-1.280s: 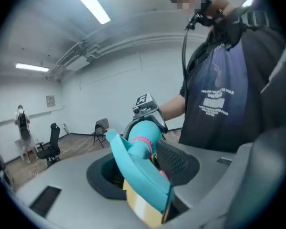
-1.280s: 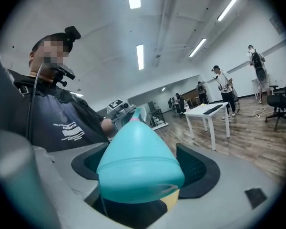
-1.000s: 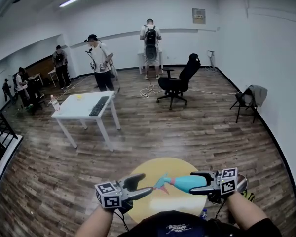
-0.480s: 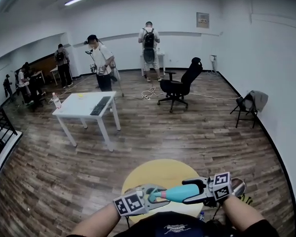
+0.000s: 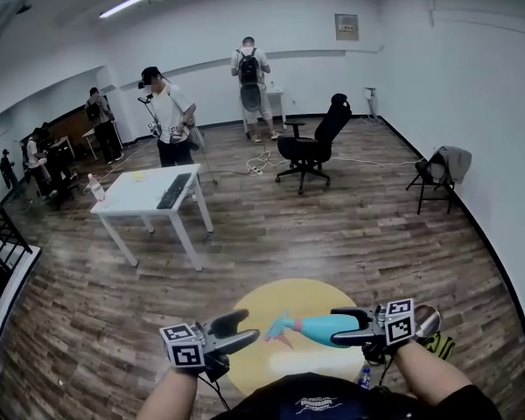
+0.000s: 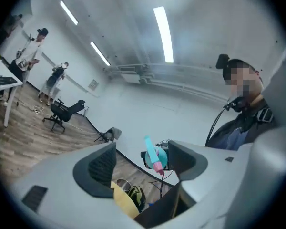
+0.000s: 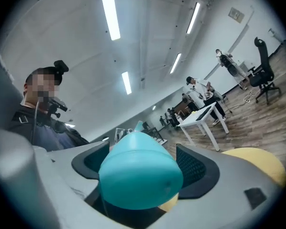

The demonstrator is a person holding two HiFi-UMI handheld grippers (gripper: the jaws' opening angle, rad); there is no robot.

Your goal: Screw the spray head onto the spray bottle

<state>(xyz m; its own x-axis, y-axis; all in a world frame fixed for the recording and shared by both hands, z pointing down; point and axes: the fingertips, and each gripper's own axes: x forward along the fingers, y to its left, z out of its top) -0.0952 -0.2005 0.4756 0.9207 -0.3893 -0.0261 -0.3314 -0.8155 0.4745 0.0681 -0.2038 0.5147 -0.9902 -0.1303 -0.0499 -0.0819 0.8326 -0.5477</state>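
Observation:
A teal spray bottle lies level over the round yellow table, with my right gripper shut on its body. Its spray head, with a pink trigger, sits on the neck and points left. My left gripper stands a short way left of the head. Its jaws have just been opening and nothing is between them. In the left gripper view the spray head shows beyond the open left gripper. In the right gripper view the bottle's base fills the right gripper.
A white table with a keyboard stands at the left. A black office chair is further back and a folding chair stands by the right wall. Several people stand at the far side. A bag lies by the yellow table.
Half a second ago the left gripper was at the spray head with its jaws closer together. It has since drawn back to the left and opened. The right gripper and bottle barely moved.

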